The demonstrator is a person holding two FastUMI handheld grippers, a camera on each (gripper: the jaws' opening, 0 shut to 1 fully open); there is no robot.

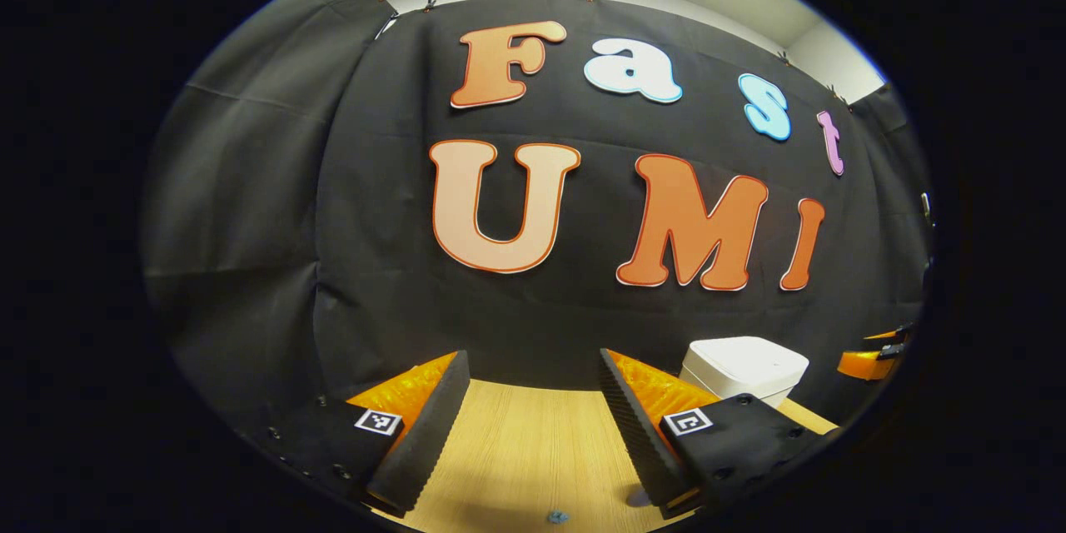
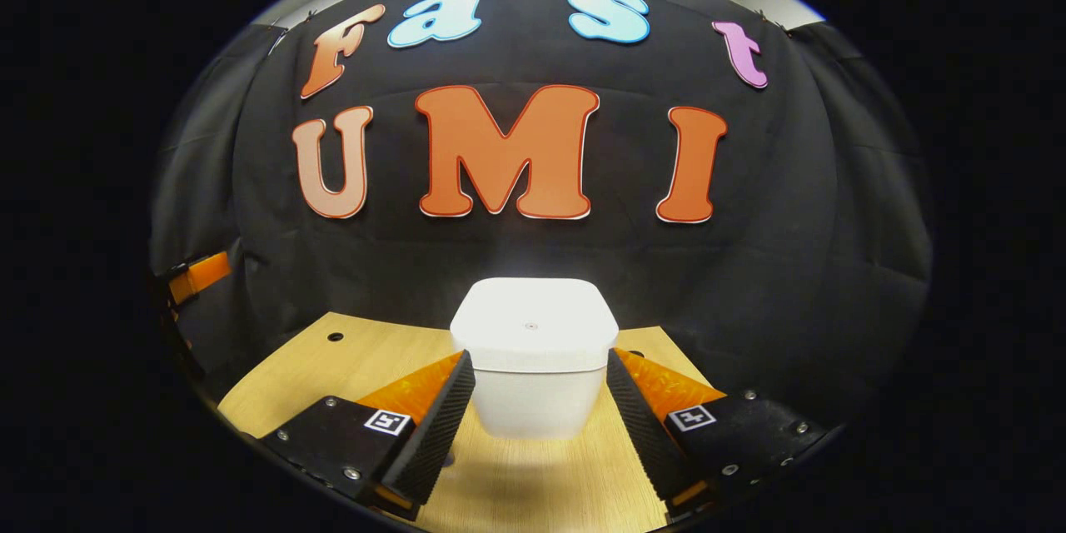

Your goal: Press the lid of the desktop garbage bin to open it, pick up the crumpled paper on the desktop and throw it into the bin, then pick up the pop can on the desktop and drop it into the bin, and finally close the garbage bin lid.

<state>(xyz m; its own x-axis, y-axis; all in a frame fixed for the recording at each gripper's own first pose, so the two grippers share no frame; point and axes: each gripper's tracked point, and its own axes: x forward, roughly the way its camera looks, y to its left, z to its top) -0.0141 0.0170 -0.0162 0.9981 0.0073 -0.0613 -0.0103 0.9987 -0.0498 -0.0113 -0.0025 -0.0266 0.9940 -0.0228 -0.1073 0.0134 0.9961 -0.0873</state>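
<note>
A white desktop garbage bin (image 2: 533, 354) with its lid (image 2: 533, 321) down stands on the wooden desktop (image 2: 316, 366), straight ahead in the right gripper view. My right gripper (image 2: 540, 371) is open, its fingers flanking the bin's front without visibly touching it. In the left gripper view the same bin (image 1: 744, 366) sits at the right, beyond my right finger. My left gripper (image 1: 533, 371) is open over bare wood, holding nothing. At the far right edge of the left gripper view a part of the other gripper (image 1: 870, 360) shows.
The black cloth wall hangs close behind the bin. The desktop (image 1: 533, 441) has a small round hole (image 2: 335, 336) at its back left. A small blue speck (image 1: 556, 516) lies on the wood near my left gripper. The other gripper (image 2: 196, 275) shows at the left edge.
</note>
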